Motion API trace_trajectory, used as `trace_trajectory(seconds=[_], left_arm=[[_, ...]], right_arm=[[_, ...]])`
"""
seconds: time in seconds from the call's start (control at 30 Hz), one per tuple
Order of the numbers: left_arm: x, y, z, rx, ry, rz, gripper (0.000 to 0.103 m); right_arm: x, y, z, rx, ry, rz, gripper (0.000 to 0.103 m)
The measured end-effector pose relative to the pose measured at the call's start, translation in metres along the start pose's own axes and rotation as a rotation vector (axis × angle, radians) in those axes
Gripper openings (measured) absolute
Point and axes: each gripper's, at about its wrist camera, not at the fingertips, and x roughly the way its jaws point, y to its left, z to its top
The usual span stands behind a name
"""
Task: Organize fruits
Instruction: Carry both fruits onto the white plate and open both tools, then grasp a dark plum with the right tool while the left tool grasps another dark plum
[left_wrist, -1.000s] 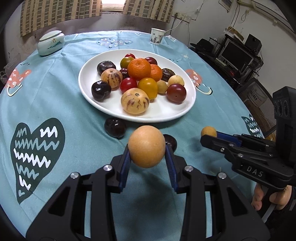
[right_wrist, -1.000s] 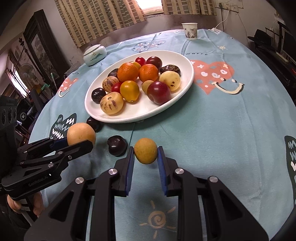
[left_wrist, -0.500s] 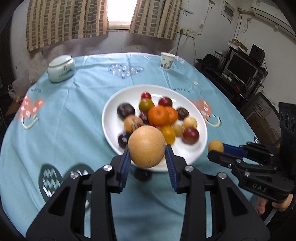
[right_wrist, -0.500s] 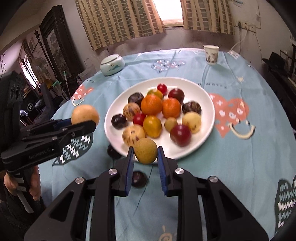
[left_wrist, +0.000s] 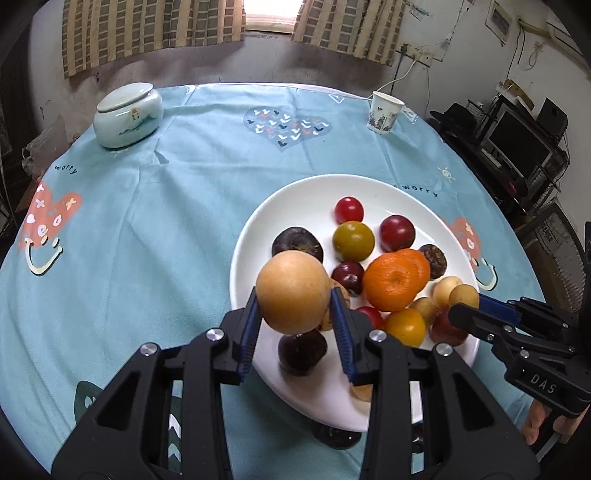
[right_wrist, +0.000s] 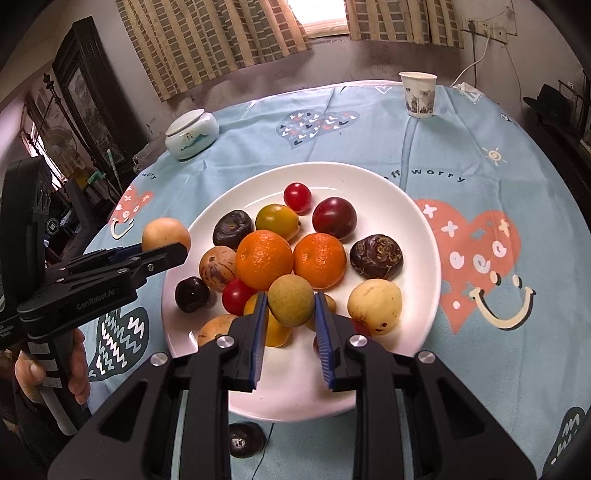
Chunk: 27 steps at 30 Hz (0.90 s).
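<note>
Fruits are carried in both tools: the left tool is clenched on a big tan round fruit and the right tool on a small greenish-brown fruit, each held above the near side of the white plate, probably to be dropped there. Behind them the plate already has tangerines, plums and cherry tomatoes, while one dark fruit lies on the surface before the plate.

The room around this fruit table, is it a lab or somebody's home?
Most likely a lived-in home. Checked curtains hang at a small window, a lidded ceramic jar and paper cup stand on the cartoon tablecloth, and a cluttered computer desk fills one corner.
</note>
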Motion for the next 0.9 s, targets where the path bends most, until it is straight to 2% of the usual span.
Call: trace_trajectory(seconds=[0.2,0.23,0.27,0.3,0.33,0.5,0.63,0.73,0.9], left_arm=[[0.007,0.000,0.006,0.001,-0.011,0.012,0.040],[0.005,-0.001,0.008,0.003,-0.026,0.015,0.054],[0.001,-0.003,0.009,0.006,-0.043,0.019,0.065],[-0.004,-0.003,0.010,0.006,-0.064,0.015,0.075],[-0.012,-0.005,0.010,0.008,-0.090,0.014,0.075],[-0.045,-0.011,0.000,0.024,-0.126,0.005,0.075],[-0.079,-0.016,-0.029,0.017,-0.157,-0.054,0.075],[-0.091,-0.021,-0.054,0.014,-0.168,-0.060,0.077],[-0.085,-0.025,-0.096,0.011,-0.112,-0.055,0.078]], right_arm=[[0.005,-0.003,0.004,0.007,-0.016,-0.006,0.026],[0.005,-0.004,0.005,0.006,-0.025,-0.012,0.028],[0.005,-0.004,0.005,0.007,-0.031,-0.021,0.038],[0.005,-0.005,0.006,0.012,-0.030,-0.034,0.061],[0.001,-0.006,0.005,0.023,-0.042,-0.044,0.065],[-0.028,-0.004,-0.003,0.022,-0.086,-0.041,0.065],[-0.051,-0.002,-0.024,0.020,-0.082,-0.024,0.066],[-0.061,-0.001,-0.045,0.031,-0.068,-0.018,0.066],[-0.063,0.006,-0.071,0.038,-0.027,-0.014,0.066]])
